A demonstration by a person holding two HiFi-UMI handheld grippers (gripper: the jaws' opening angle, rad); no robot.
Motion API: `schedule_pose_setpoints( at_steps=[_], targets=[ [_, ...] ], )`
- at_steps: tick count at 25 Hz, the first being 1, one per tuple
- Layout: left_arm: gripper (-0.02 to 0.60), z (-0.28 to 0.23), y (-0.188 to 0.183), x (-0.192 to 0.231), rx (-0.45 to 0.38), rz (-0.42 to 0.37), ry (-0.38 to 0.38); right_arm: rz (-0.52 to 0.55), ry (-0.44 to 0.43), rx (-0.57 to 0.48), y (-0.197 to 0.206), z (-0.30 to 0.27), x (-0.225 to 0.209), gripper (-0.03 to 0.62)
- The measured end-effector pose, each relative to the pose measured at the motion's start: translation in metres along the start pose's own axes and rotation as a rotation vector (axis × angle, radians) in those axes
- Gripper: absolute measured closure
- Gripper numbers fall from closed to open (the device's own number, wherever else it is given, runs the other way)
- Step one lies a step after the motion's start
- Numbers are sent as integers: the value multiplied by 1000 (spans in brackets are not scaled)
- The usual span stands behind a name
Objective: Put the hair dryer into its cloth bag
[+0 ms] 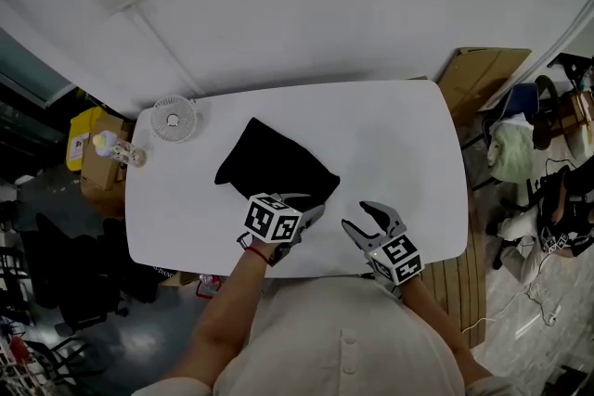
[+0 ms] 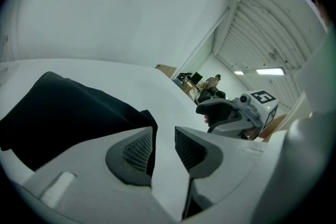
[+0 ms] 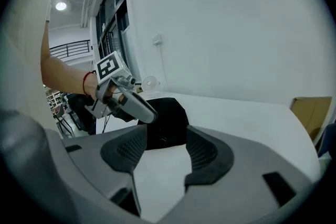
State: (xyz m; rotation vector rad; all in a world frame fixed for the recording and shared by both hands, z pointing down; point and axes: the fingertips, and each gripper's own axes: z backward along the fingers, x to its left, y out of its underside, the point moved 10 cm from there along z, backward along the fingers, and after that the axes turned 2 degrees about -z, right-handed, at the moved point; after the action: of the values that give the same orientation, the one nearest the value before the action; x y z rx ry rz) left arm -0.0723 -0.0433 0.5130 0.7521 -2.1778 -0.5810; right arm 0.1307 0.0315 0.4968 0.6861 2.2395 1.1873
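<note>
Right gripper [image 1: 357,216]: over the table [image 1: 399,144] by its front edge, right of centre; jaws wide apart, empty.
Left gripper [image 1: 311,216]: by the front edge, at the bag's near corner; jaws slightly apart, bare table between them, bag edge just beside one pad.
Bag [image 1: 274,164]: black, lying left of centre.
Fan [image 1: 173,119]: far left corner.

cloth bag [image 1: 276,164] on table [image 1: 399,153], left-centre | fan [image 1: 173,118] behind-left of bag
</note>
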Motion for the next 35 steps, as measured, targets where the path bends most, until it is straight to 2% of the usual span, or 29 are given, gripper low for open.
schedule_pose_setpoints(
  at_steps=[3, 6, 13, 16, 17, 20, 22, 29, 35],
  targets=[
    [449, 7, 1, -10, -58, -54, -54, 2, -6, -30, -8, 9, 2, 364],
    [448, 20, 2, -22, -182, -114, -100, 25, -17, -51, -16, 16, 5, 364],
    [451, 46, 2, -45, -367, -178, -108, 36, -30, -90, -32, 27, 10, 365],
    [499, 56, -3, -59, -456, -226, -102, 62, -52, -122, -42, 34, 16, 372],
    [520, 60, -5, -64, -476, -243, -105, 72, -55, -137, -45, 37, 18, 392],
    [554, 69, -10, -77, -515, -291, -114, 93, -54, -186, -55, 46, 22, 505],
    [566, 75, -11, -84, -542, -315, -107, 104, -64, -206, -60, 50, 25, 554],
    [571, 90, -5, -98, -598, -345, -115, 125, -56, -244, -65, 60, 36, 577],
    [571, 94, 1, -105, -606, -351, -124, 111, -45, -257, -64, 68, 37, 579]
  ],
)
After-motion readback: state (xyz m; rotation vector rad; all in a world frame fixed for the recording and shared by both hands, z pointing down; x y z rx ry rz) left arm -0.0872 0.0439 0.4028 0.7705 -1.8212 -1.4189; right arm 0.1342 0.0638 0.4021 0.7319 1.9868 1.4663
